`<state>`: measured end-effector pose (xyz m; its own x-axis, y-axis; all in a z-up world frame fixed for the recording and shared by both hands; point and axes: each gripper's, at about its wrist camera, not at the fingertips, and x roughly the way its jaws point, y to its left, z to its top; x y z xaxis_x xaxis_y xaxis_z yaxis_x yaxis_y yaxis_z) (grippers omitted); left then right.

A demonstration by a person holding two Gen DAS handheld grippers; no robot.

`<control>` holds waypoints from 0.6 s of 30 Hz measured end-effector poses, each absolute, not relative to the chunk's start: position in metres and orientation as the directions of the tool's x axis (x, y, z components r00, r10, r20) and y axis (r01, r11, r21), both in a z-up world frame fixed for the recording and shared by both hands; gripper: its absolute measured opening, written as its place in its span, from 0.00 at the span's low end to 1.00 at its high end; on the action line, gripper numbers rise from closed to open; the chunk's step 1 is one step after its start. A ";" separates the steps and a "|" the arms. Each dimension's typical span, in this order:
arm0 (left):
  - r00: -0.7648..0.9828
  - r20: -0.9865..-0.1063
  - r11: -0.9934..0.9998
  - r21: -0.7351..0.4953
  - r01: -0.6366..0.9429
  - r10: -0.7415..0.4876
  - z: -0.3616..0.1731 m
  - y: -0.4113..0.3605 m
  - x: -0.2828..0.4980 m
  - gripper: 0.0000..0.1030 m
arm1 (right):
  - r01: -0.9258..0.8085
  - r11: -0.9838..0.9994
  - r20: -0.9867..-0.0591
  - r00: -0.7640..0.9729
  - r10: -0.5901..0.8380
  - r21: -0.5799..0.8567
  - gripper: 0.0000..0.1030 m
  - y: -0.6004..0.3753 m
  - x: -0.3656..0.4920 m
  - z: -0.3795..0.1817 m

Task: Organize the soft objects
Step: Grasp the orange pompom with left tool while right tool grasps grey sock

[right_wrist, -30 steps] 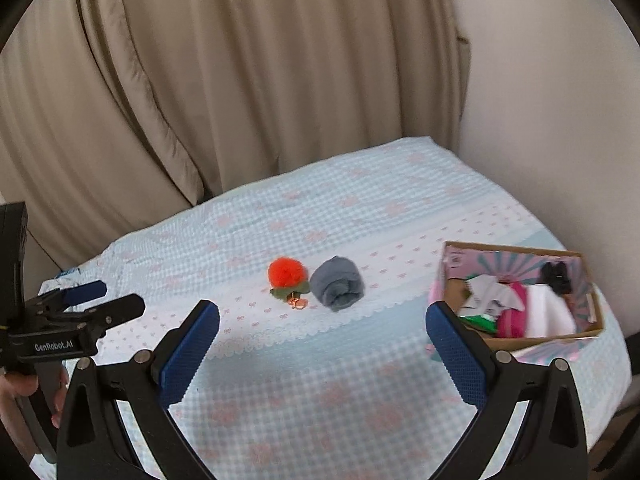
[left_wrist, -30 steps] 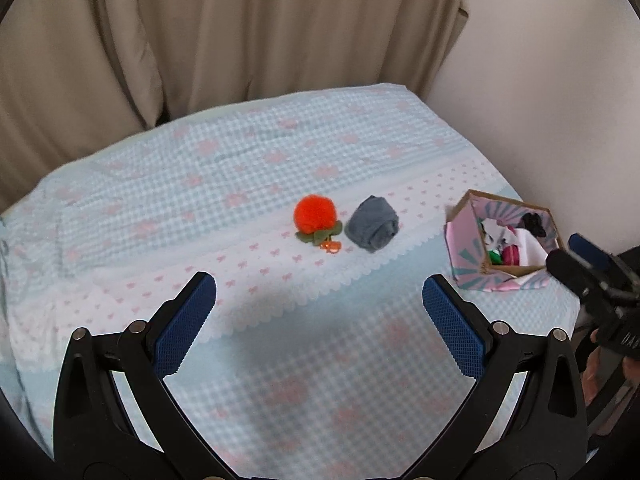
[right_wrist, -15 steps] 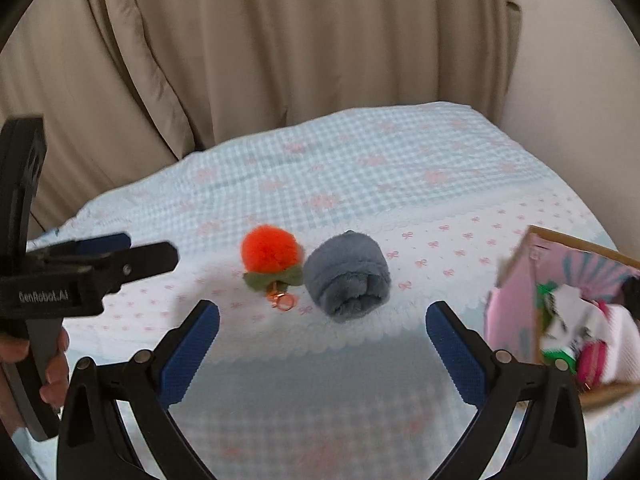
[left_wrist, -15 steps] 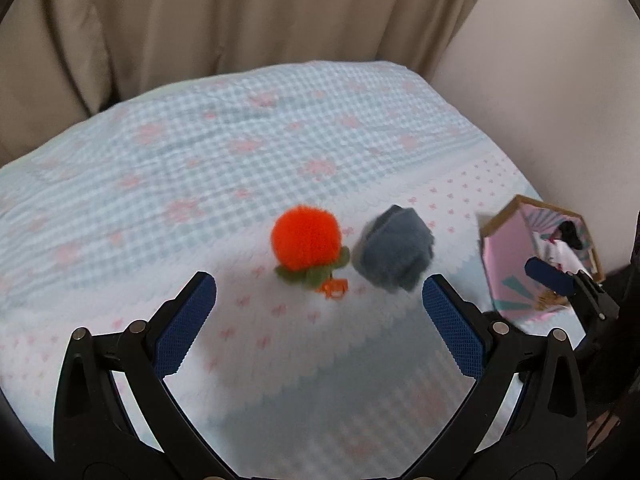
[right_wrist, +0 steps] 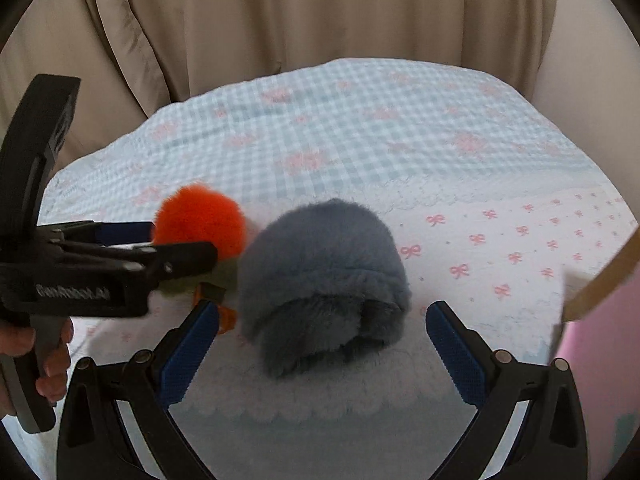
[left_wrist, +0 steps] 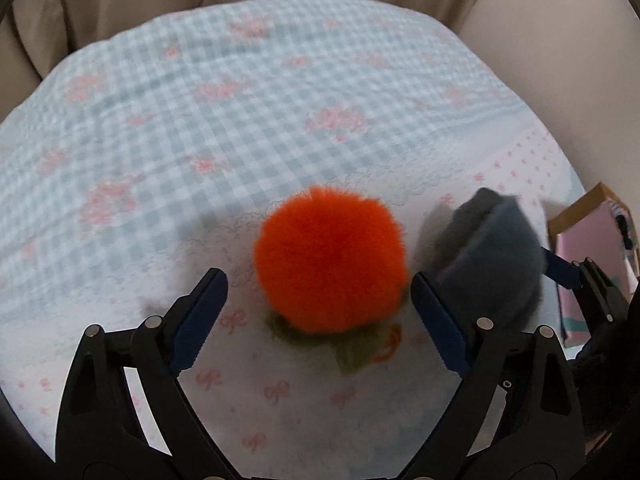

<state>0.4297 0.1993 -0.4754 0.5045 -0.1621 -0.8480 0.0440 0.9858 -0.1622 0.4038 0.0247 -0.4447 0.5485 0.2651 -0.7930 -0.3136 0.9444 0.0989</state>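
Pink box [left_wrist: 588, 272], contents hidden; left gripper [left_wrist: 320, 300] closing around pompom [left_wrist: 328, 260], right gripper [right_wrist: 322, 336] fingers apart.

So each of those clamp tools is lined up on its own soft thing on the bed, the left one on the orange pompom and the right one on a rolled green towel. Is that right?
Nearly. The roll in front of the right gripper is grey, not green, as the right wrist view shows. The rest stands: the left gripper, its jaws closing, is lined up on the orange pompom, both soft things lying on the bed.
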 end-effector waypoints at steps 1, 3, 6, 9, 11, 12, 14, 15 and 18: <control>0.506 -0.847 0.985 -0.164 0.043 -0.163 -0.478 0.199 0.431 0.89 | -0.313 0.944 -0.793 0.547 0.268 0.103 1.00 0.025 0.407 -0.448; 0.510 -0.844 0.985 -0.168 0.041 -0.165 -0.484 0.199 0.436 0.87 | -0.313 0.942 -0.792 0.541 0.284 0.124 1.00 0.026 0.414 -0.454; 0.512 -0.843 0.985 -0.171 0.040 -0.167 -0.489 0.199 0.443 0.72 | -0.315 0.940 -0.783 0.549 0.294 0.132 0.93 0.028 0.420 -0.456; 0.523 -0.839 0.988 -0.139 0.064 -0.152 -0.489 0.196 0.447 0.48 | -0.323 0.937 -0.785 0.543 0.298 0.133 0.81 0.033 0.427 -0.460; 0.522 -0.838 0.987 -0.140 0.074 -0.157 -0.488 0.196 0.449 0.37 | -0.321 0.938 -0.780 0.550 0.298 0.132 0.74 0.033 0.428 -0.459; 0.525 -0.836 0.987 -0.142 0.078 -0.162 -0.488 0.196 0.448 0.36 | -0.317 0.939 -0.778 0.552 0.298 0.135 0.72 0.033 0.429 -0.458; 0.528 -0.833 0.986 -0.143 0.084 -0.166 -0.487 0.196 0.448 0.34 | -0.311 0.940 -0.775 0.556 0.299 0.139 0.67 0.033 0.430 -0.459; 0.529 -0.832 0.986 -0.140 0.087 -0.165 -0.487 0.196 0.447 0.34 | -0.309 0.942 -0.777 0.557 0.293 0.134 0.64 0.033 0.430 -0.459; 0.530 -0.832 0.986 -0.141 0.088 -0.166 -0.484 0.196 0.444 0.33 | -0.308 0.943 -0.779 0.559 0.284 0.123 0.57 0.034 0.429 -0.458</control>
<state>0.4443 0.1957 -0.4838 0.5299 -0.1659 -0.8317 0.0875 0.9861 -0.1409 0.4286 0.0344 -0.4584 0.5593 0.2840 -0.7788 -0.3080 0.9434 0.1228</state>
